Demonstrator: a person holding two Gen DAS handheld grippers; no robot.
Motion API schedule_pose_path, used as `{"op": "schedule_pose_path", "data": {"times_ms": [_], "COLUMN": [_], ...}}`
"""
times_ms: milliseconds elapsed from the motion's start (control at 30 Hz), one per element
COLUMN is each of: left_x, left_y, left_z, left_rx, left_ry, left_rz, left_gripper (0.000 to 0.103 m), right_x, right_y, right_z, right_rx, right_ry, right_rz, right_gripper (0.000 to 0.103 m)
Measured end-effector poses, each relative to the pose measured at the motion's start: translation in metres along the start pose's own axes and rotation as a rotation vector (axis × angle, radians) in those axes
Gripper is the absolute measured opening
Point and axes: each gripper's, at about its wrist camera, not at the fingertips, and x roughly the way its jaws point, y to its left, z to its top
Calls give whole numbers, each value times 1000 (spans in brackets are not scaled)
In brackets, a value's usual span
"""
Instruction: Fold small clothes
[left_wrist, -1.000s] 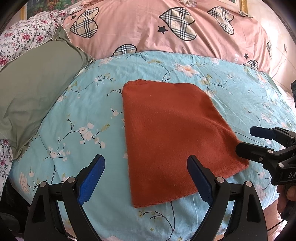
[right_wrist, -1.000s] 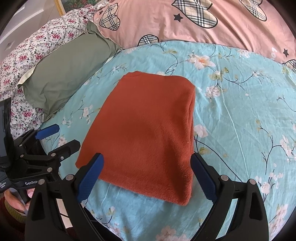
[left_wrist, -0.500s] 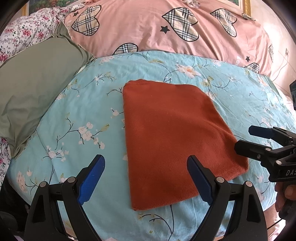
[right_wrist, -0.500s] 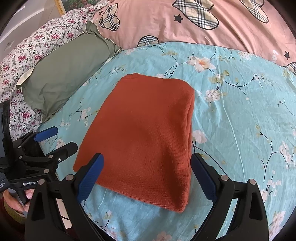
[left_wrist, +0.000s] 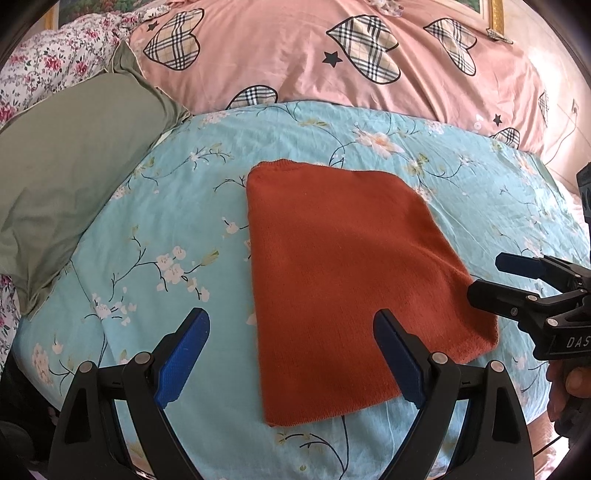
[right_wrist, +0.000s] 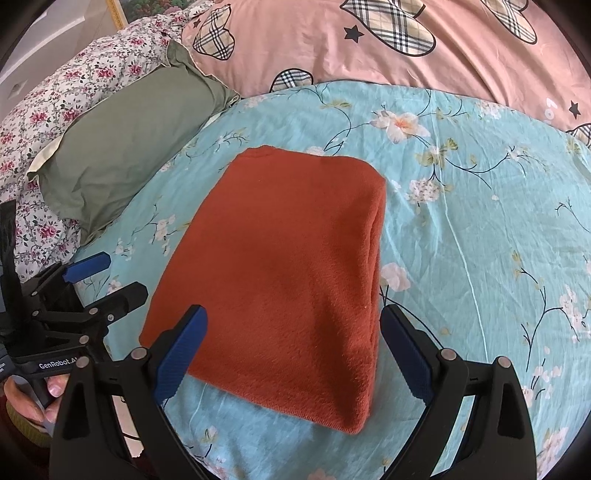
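While both grippers hang clear of the fabric, the job looks to be at a decision point: either one more fold or none. Starting at the left, a green pillow (left_wrist: 70, 155) sits well apart from the work, with bare floral sheet (left_wrist: 155, 229) between it and the cloth. Next comes the left gripper (left_wrist: 291, 354), its jaws spread wide and holding nothing; its near edge of the cloth lies below and between the blue pads, not touched. In the middle the cloth (left_wrist: 343, 280), a rust-orange knit, lies flat as a tidy rectangle on the sheet. From the right wrist view its right side (right_wrist: 375, 258) shows stacked layers at a rounded fold, so it seems already doubled. Farther right, the right gripper (right_wrist: 293, 350) is likewise wide open and empty, hovering above the near edge.

If another fold is wanted, I would pinch both near corners at once, taking every layer, lift only a little, and carry them evenly to the far edge so the stack does not skew. Catching only the top layer would likely peel the fold open.
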Motion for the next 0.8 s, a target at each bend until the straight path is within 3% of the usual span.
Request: {"op": "schedule_pose_path", "data": {"times_ms": [600, 800], "left_x": [1, 3], "left_y": [-2, -2], "left_z": [8, 9], "left_rx": [0, -11], "left_ry": [-10, -10], "left_rz": [14, -16], "left_gripper": [91, 91], "right_x": [2, 5], "right_y": [-4, -6], "right_z": [4, 5], "right_rx": [1, 4], "right_ry": [-8, -3], "right_rz": [-4, -14], "right_gripper": [95, 95]}}
